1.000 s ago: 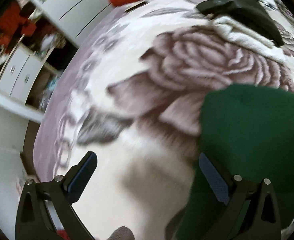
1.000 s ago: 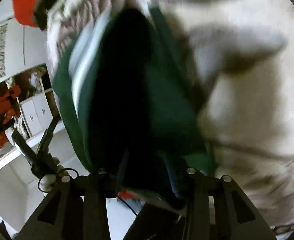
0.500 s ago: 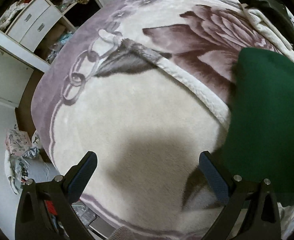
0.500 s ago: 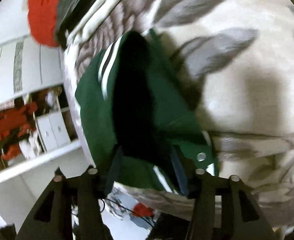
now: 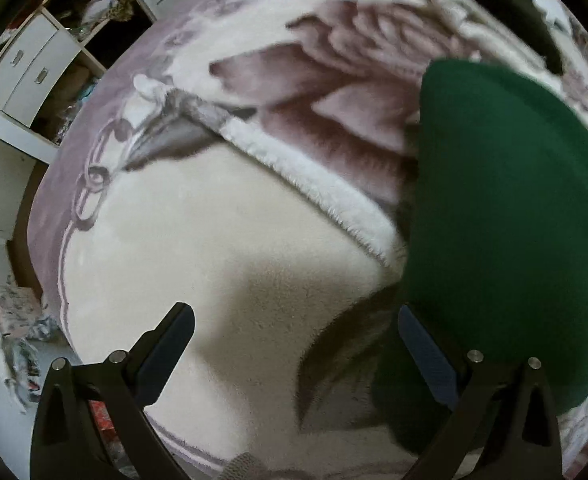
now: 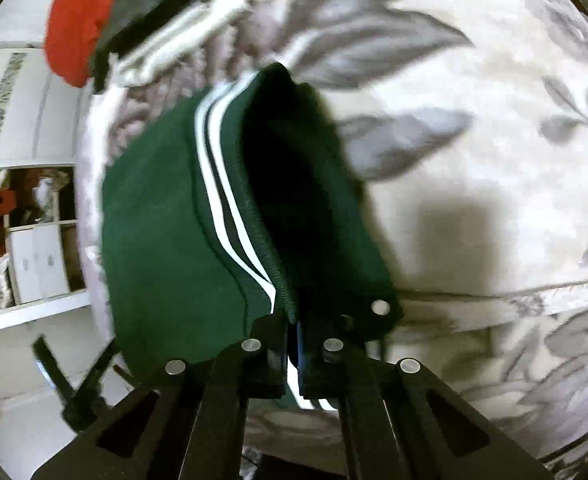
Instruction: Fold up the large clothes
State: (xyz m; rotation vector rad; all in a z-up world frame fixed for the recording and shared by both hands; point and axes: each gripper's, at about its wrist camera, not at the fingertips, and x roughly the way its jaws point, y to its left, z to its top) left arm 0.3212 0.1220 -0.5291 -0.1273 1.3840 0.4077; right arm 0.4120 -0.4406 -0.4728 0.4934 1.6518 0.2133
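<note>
Green fabric is pinched in the right gripper (image 6: 291, 360), whose jaws have just been closing and now press together on the striped hem of the jacket (image 6: 165, 216). The left gripper (image 5: 294, 344) is spread wide and empty over the blanket (image 5: 213, 240), with the jacket's left edge just beside its right finger. To fold well, I judge the right should keep the hem taut while the left takes the matching edge, so both layers travel together and land square. The jacket lies on the flowered plush blanket covering a bed; red cloth (image 6: 81, 20) sits at the far edge, and white drawers (image 5: 25, 68) stand far left.
</note>
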